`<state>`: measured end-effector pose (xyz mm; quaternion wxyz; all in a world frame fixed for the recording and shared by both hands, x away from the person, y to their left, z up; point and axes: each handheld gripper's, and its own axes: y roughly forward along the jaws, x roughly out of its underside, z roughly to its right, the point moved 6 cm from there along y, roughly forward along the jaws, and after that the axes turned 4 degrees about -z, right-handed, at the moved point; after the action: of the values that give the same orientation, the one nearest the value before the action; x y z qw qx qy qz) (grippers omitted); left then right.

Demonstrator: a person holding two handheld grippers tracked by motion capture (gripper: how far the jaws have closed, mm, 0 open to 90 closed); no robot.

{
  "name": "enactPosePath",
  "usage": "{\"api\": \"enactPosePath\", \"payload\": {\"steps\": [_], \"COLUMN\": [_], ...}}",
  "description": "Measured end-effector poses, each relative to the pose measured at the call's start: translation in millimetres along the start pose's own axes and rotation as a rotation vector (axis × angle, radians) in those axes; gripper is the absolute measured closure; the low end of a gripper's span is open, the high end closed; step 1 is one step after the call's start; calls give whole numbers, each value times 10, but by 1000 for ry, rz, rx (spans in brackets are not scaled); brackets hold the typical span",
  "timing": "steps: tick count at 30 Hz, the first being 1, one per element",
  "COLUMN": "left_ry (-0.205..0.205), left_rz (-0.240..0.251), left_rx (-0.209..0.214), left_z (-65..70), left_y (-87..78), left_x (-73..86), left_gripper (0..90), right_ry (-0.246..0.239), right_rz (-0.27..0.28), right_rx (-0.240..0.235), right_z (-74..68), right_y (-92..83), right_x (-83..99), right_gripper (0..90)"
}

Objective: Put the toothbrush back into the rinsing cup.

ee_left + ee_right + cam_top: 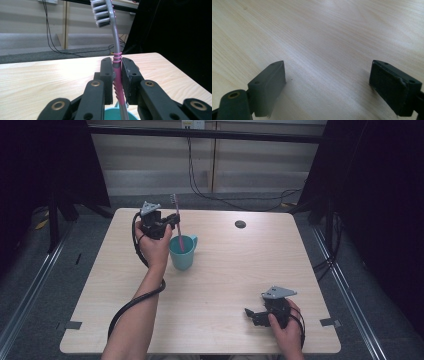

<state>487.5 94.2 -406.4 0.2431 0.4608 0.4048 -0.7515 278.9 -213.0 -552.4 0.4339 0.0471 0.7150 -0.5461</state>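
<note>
One toothbrush [117, 75], pink-handled, bristles up, pinched at its ribbed grip by the left gripper [172, 222], lower end inside the teal mug [183, 252] near the table's [225, 285] far left corner. One mug, one toothbrush, two grippers. The right gripper [249, 314] rests spread and empty near the near right corner. Risk: a tilted lift could drag the mug's rim and tip it.

the slim plastic toothbrush [117, 75] has a pink ribbed handle, a grey neck and grey-and-white bristles. the round plastic cup [183, 252] is teal. the pale wooden desk [225, 280] shows fine light grain. both the left claw [117, 75] and the right claw [328, 87] are black.
</note>
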Motion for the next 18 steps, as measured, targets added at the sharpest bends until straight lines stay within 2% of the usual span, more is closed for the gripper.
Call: {"api": "enactPosePath", "payload": {"steps": [3,4,8,18], "left_ry": [-2,9,16,40], "left_rz": [4,1,-20,-36], "left_rx": [-2,-11,-3,-33], "left_z": [12,13,47,47], "left_y": [32,41,74,56], "left_x": [48,64,133,239], "left_gripper": [802,802,802,802], "right_ry": [-1,-1,-2,-4], "right_rz": [-1,-1,-1,-1], "right_rx": [-1,-2,-3,-3], "right_z": [-3,-4,-4,-4], "right_y": [0,0,0,0], "right_x": [1,1,0,1], "right_gripper": [129,129,129,129]}}
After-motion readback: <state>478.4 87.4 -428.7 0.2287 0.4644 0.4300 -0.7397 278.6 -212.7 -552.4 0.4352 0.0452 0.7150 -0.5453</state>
